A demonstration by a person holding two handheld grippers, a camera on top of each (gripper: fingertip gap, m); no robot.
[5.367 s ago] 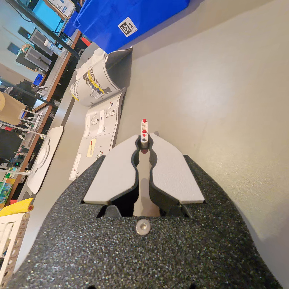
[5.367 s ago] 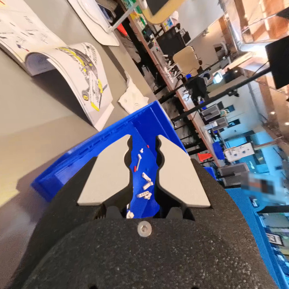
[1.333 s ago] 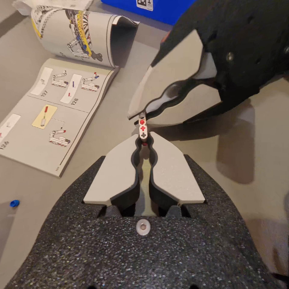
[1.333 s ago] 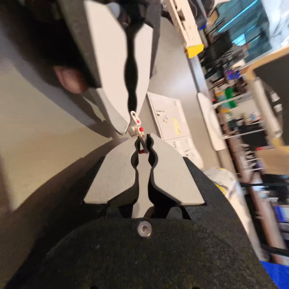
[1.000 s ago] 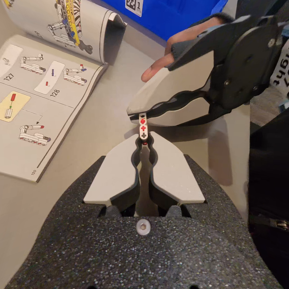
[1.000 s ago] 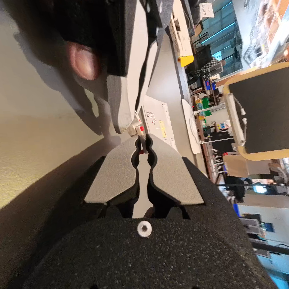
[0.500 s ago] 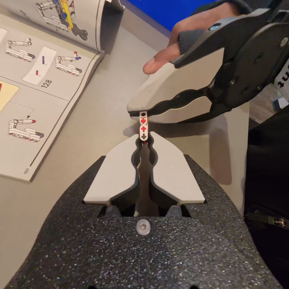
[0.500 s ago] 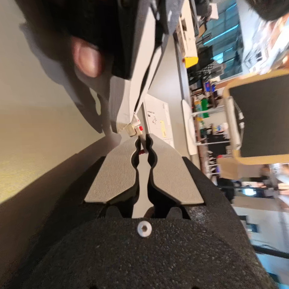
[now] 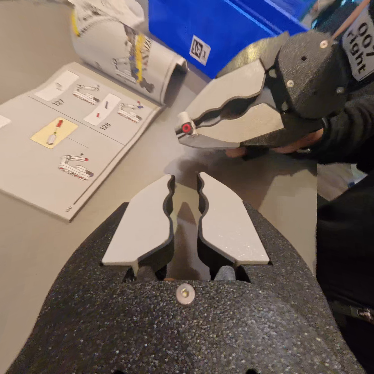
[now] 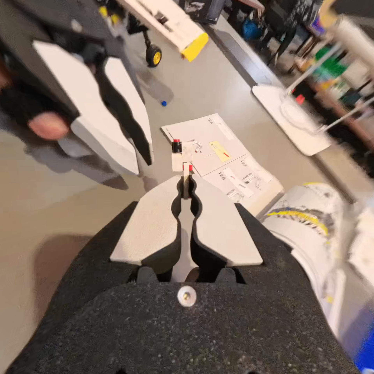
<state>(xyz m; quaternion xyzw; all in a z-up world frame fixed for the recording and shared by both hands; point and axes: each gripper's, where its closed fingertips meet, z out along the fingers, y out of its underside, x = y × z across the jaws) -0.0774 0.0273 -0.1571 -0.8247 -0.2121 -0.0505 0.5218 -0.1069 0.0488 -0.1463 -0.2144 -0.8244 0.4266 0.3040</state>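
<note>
Here, right gripper (image 10: 185,178) fingers pinching blurred white-and-red brick piece (image 10: 183,159), left gripper (image 9: 184,178) fingers spread, bare.

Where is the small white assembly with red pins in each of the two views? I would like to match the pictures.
Left wrist view: upper centre right, the white assembly with red pins sits at the tip of the right gripper, whose jaws are closed on it.
Right wrist view: centre, the assembly sticks out from this gripper's own closed jaws.
Shared landmark: the open instruction booklet on the table.
</note>
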